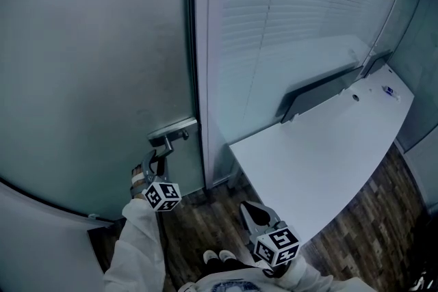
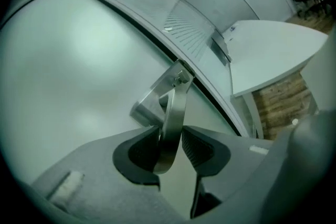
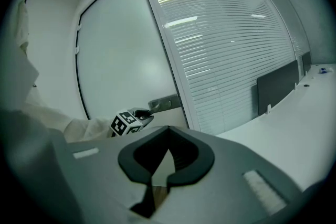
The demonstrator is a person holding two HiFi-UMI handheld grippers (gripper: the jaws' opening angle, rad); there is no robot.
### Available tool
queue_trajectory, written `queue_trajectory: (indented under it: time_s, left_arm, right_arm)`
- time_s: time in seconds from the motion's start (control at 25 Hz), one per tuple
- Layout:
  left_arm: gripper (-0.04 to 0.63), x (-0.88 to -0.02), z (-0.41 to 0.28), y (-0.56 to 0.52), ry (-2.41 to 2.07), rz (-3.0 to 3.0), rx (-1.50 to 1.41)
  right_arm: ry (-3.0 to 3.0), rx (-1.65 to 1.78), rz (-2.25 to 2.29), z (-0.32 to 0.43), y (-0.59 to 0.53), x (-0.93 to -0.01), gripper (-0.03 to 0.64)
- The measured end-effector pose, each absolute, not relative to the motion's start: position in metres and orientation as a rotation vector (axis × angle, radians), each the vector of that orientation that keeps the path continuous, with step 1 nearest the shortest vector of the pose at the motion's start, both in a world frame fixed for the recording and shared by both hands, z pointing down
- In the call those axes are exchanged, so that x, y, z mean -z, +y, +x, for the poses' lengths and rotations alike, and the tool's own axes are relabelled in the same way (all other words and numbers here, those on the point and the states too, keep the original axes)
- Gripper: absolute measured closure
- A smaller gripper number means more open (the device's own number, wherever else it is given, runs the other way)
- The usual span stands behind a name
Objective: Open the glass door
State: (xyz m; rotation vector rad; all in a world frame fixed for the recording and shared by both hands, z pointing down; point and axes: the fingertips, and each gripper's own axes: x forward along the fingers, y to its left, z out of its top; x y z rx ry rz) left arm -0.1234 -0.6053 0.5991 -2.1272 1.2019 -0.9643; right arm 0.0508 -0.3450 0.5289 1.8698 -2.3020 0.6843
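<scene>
The frosted glass door (image 1: 89,65) fills the left of the head view, with a metal lever handle (image 1: 166,141) near its right edge. My left gripper (image 1: 156,159) is shut on that handle. In the left gripper view the lever handle (image 2: 176,105) slants down between the pads of my left gripper (image 2: 171,134), which press on both of its sides. My right gripper (image 1: 248,208) hangs low near my body, away from the door, and in its own view my right gripper (image 3: 168,131) is shut on nothing. That view also shows the left gripper (image 3: 142,114) at the handle.
A metal door frame (image 1: 200,65) separates the door from a glass wall with white blinds (image 1: 294,10). A white desk (image 1: 328,161) with a dark divider panel (image 1: 321,92) stands at the right. Wood flooring (image 1: 205,215) lies below, with my shoes at the bottom.
</scene>
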Motion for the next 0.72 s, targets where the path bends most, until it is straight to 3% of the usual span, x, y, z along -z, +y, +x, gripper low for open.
queue_trajectory:
  time_s: [0.72]
  left_arm:
    - [0.460, -0.597, -0.127, -0.556, 1.229, -2.147, 0.976]
  right_arm:
    - [-2.370, -0.711, 1.815, 0.048, -0.333, -0.523, 0.612]
